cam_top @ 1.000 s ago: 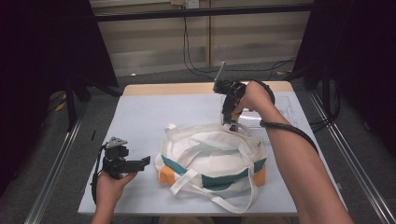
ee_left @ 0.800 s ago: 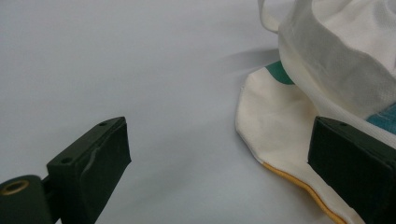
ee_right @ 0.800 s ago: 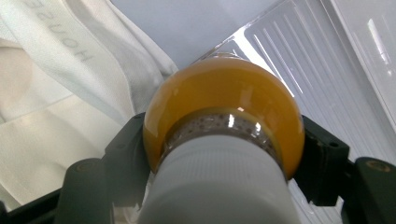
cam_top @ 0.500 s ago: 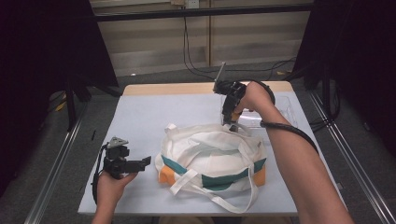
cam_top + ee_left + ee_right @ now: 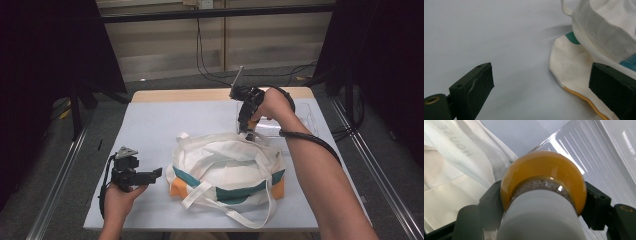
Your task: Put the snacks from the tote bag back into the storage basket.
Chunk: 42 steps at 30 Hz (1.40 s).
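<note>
In the right gripper view we look down the length of a bottle point(image 5: 544, 202) with a white cap nearest us and an amber-yellow body beyond it, the black jaws closed tight on its sides just below the cap; the high view gives us none of that colour, just the right gripper point(image 5: 248, 131) pointing down at the far edge of the tote bag point(image 5: 227, 167). The bottle's long axis runs along the jaws, cap toward the hand, base toward the bag's rim and the clear plastic tray point(image 5: 599, 152) beside the bag. At the bag's near left corner, the left gripper point(image 5: 541, 90) holds its jaws wide apart with nothing between them
</note>
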Motion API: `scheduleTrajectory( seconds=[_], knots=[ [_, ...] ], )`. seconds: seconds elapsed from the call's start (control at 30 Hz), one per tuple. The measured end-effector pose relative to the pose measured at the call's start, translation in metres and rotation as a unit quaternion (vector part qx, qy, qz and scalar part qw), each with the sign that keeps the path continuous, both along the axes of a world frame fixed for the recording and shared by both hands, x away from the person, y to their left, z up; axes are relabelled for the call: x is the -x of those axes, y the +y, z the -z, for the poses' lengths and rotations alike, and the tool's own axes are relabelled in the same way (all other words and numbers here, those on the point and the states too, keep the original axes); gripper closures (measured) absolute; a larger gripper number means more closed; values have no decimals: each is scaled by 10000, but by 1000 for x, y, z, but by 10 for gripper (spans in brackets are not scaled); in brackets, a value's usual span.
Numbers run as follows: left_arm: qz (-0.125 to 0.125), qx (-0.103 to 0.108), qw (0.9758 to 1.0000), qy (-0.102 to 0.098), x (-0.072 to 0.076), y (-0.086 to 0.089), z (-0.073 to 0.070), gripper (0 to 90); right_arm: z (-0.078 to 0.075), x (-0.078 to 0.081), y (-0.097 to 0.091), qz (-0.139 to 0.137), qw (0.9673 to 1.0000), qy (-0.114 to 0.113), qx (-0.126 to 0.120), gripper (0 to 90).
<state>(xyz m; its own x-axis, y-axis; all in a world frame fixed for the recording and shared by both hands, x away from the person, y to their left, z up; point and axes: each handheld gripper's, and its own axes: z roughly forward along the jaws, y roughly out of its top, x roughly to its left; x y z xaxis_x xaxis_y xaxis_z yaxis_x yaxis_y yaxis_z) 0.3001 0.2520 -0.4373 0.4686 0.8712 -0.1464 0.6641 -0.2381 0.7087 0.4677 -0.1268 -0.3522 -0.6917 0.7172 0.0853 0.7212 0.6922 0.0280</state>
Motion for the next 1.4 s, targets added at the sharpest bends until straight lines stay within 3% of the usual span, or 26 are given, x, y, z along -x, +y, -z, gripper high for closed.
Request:
scheduleTrajectory(
  seconds=[0.63,1.4],
  knots=[
    [27,-18,10000,11,0,1,0,56,3,-3,-7,292,9994,-52,-173,279],
    [27,-18,10000,-9,1,1,-2,56,-3,3,-5,376,9992,-99,-113,190]
  ],
)
